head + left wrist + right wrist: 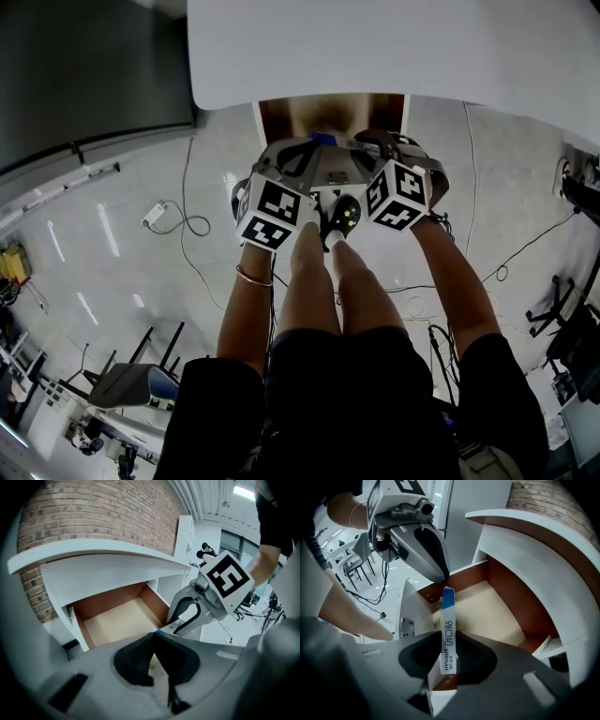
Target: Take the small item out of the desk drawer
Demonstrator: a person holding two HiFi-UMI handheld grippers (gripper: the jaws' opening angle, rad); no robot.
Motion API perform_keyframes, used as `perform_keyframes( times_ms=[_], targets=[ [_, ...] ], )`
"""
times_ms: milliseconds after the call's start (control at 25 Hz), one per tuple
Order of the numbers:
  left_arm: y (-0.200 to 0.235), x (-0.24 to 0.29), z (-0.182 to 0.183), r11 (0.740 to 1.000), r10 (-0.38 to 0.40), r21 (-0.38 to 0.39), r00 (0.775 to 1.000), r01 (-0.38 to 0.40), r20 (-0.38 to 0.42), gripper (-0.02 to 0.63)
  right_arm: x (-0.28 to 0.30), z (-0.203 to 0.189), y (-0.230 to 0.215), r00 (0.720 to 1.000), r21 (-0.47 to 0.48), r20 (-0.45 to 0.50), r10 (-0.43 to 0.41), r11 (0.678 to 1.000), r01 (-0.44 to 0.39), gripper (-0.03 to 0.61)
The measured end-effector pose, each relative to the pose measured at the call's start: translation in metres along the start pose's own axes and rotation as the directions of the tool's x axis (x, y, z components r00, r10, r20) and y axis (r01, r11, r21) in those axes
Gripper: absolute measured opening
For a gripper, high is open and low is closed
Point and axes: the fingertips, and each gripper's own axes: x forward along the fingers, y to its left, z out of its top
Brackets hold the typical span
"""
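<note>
The desk drawer (497, 606) stands pulled open, with brown side walls and a bare pale floor (122, 618). My right gripper (446, 641) is shut on a small white and blue box (448, 620), which stands upright between the pads, above the drawer's front edge. The left gripper (152, 638) is shut with nothing between its fingers; it hangs just left of the box, and its tips (440, 577) are close to the box's blue top. In the head view both grippers sit side by side before the drawer (333, 114), and a bit of the blue box (323, 139) shows between them.
The white desk top (394, 47) overhangs the drawer. A brick wall (93, 513) rises behind the desk. The person's legs and shoes (342, 220) are below the grippers. Cables (187, 223) trail over the glossy floor, and a chair (131, 384) stands at the lower left.
</note>
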Motion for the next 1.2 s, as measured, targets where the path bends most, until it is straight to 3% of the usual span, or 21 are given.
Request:
perform_keyframes(
  times_ms=[120, 560, 1200],
  targets=[
    [0.007, -0.014, 0.007, 0.999, 0.040, -0.032, 0.999, -0.038, 0.036, -0.002, -0.010, 0.007, 0.001, 1.000, 0.014, 0.027, -0.013, 1.000, 0.013, 0.106],
    [0.000, -0.044, 0.006, 0.994, 0.094, -0.058, 0.994, -0.091, 0.053, -0.002, -0.041, 0.011, 0.002, 0.993, 0.154, 0.092, -0.070, 0.987, 0.055, 0.106],
    [-0.018, -0.080, 0.026, 0.986, 0.154, -0.079, 0.983, -0.146, 0.104, -0.002, -0.102, 0.026, -0.006, 0.966, 0.242, 0.190, -0.175, 0.962, 0.127, 0.106]
  ],
)
